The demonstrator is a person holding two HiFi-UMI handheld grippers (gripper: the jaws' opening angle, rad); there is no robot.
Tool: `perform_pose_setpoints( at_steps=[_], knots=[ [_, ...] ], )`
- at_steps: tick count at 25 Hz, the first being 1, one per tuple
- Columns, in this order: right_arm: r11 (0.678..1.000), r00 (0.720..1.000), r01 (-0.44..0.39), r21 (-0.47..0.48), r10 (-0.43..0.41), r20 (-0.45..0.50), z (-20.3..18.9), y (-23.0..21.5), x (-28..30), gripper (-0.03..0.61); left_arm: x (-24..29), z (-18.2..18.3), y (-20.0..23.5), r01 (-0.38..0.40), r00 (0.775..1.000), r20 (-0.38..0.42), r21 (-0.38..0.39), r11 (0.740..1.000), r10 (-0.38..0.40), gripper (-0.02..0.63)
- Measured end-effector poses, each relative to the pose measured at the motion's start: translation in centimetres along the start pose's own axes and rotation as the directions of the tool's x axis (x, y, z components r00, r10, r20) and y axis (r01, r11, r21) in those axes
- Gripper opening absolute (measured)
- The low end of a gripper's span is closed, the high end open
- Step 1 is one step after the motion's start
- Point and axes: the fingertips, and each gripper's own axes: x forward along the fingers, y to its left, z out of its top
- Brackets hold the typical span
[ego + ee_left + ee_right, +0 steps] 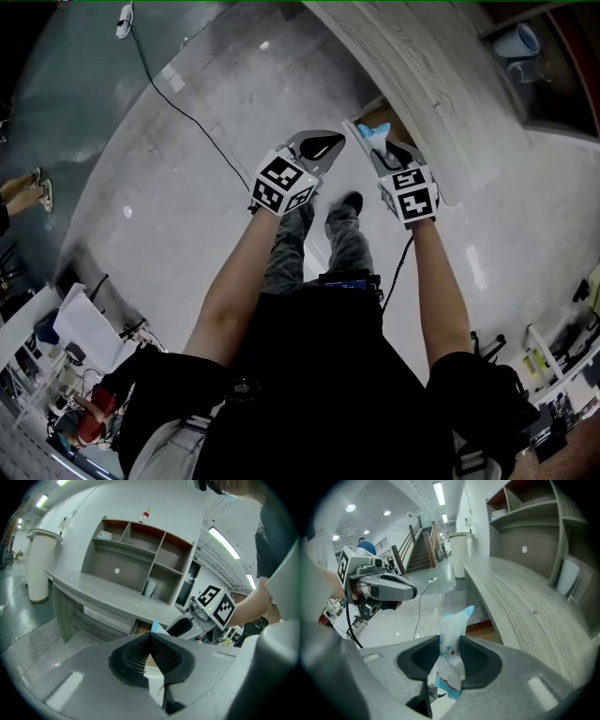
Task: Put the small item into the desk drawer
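Note:
The small item is a white and blue sachet [452, 651] with a red mark, and my right gripper [451, 641] is shut on it; its blue tip sticks up past the jaws. From the head view the sachet [368, 134] and right gripper [377, 142] hang in front of the open desk drawer [376, 114], whose brown inside shows under the grey wooden desk top [422, 84]. The drawer [480, 630] lies just beyond the sachet. My left gripper [150, 639] is shut with nothing in it and sits beside the right gripper [187, 625], to its left [328, 141].
A shelf unit [140, 559] with a white cup [150, 588] stands on the desk. A tall white cylinder [37, 569] stands at the desk's far end. A black cable [178, 103] runs across the shiny floor. The person's feet [352, 202] stand below the grippers.

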Motion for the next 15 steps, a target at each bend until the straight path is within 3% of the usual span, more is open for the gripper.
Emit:
perform_pose_setpoints(
  at_steps=[15],
  knots=[
    [1.000, 0.995, 0.004, -0.008, -0.005, -0.096, -3.3, -0.6, 5.3, 0.137, 0.5, -4.0, 1.1, -0.006, 1.000, -0.030, -0.028, 1.000, 0.005, 0.000]
  ],
)
